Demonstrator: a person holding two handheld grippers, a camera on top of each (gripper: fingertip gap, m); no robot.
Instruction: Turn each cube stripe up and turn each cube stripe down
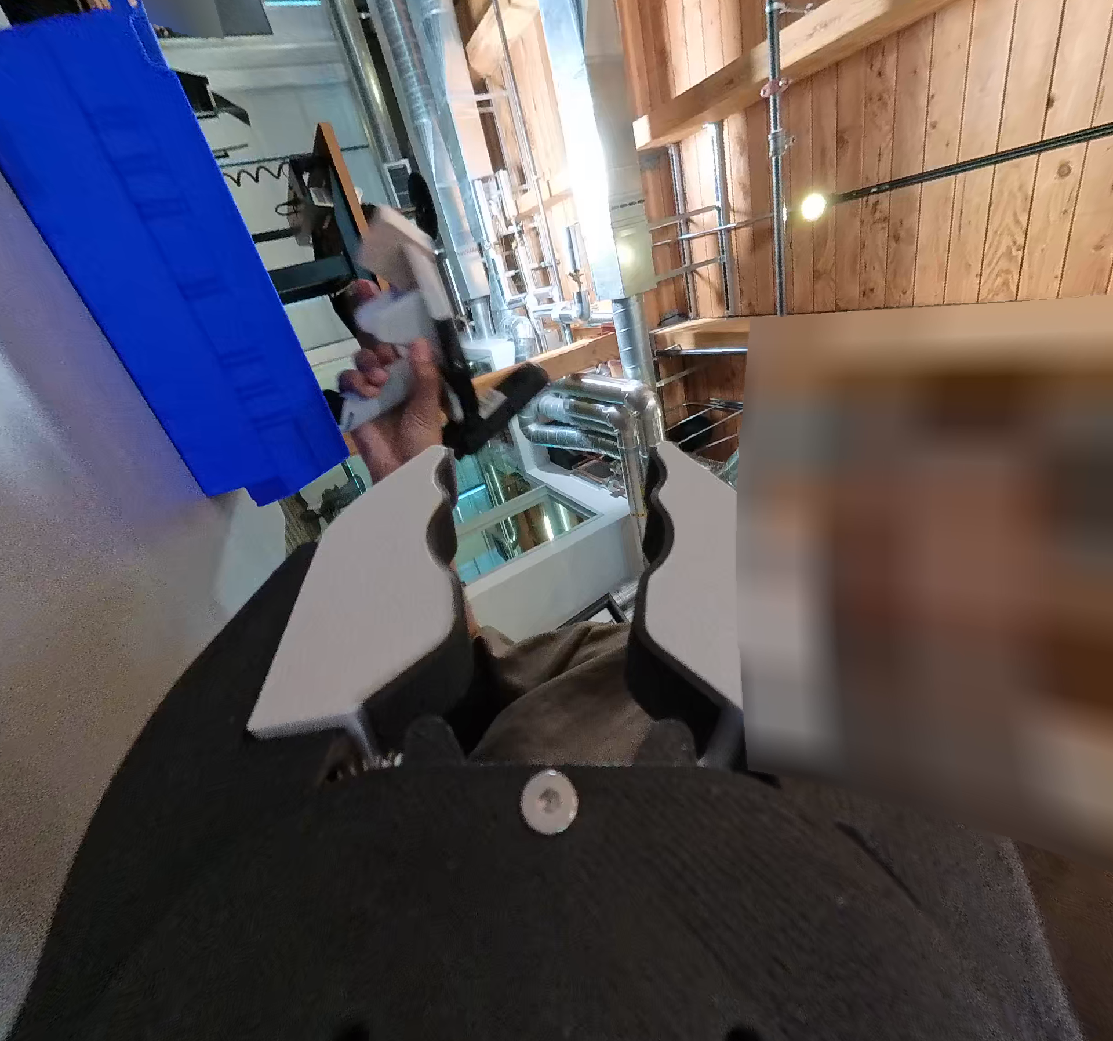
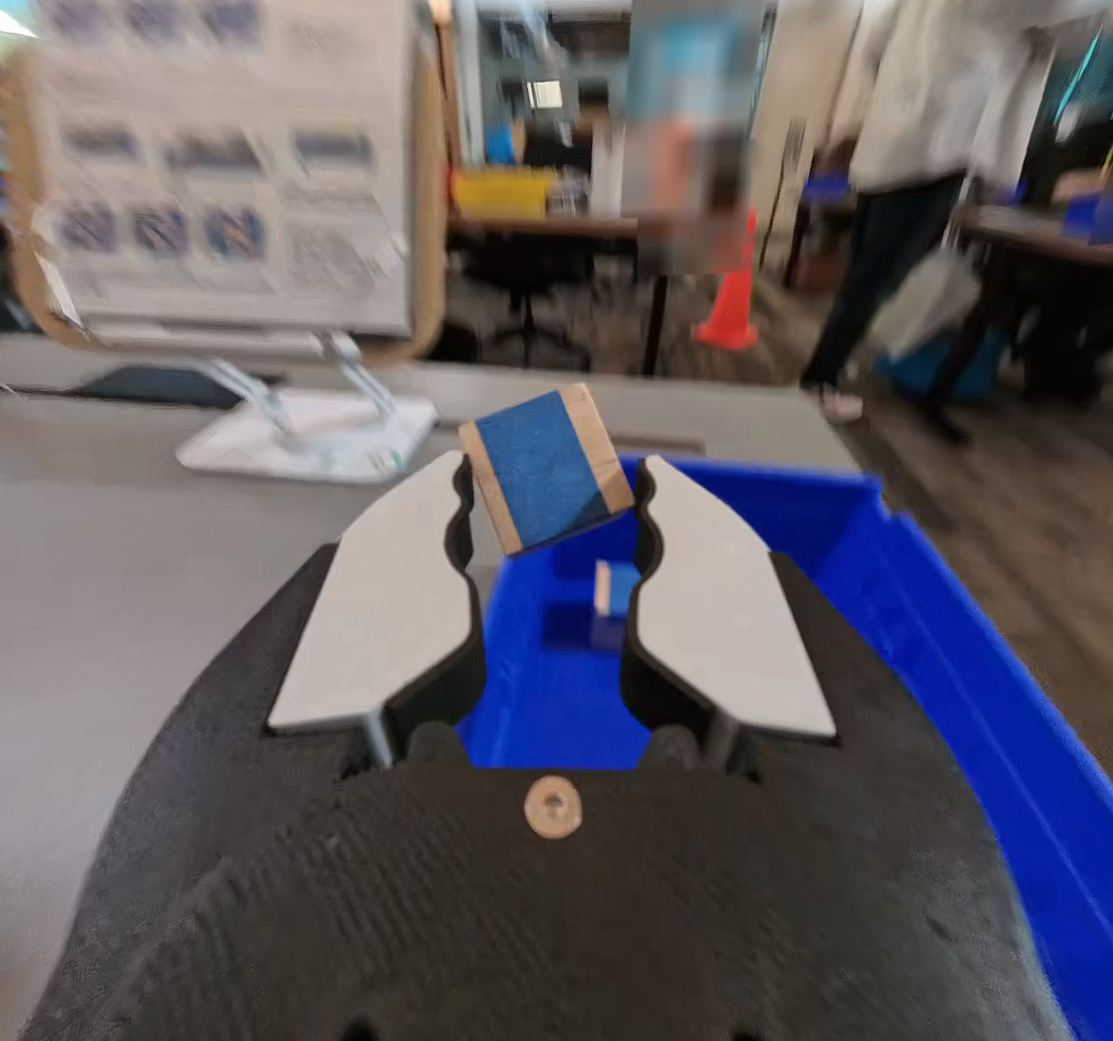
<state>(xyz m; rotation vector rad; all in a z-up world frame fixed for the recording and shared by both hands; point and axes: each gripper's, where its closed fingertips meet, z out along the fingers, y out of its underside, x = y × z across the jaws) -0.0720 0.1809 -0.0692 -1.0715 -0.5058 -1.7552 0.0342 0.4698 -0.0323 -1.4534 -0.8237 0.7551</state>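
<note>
Right tongs (image 2: pixel 549 473) pinch blue-striped wooden cube (image 2: pixel 545 468).

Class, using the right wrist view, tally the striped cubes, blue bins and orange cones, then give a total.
striped cube: 2
blue bin: 1
orange cone: 1
Total: 4

A grey table (image 2: pixel 150 530) is carrying a blue bin (image 2: pixel 873 578) at four o'clock and a white stand (image 2: pixel 313 439) at eleven o'clock, holding a blurred board.
</note>
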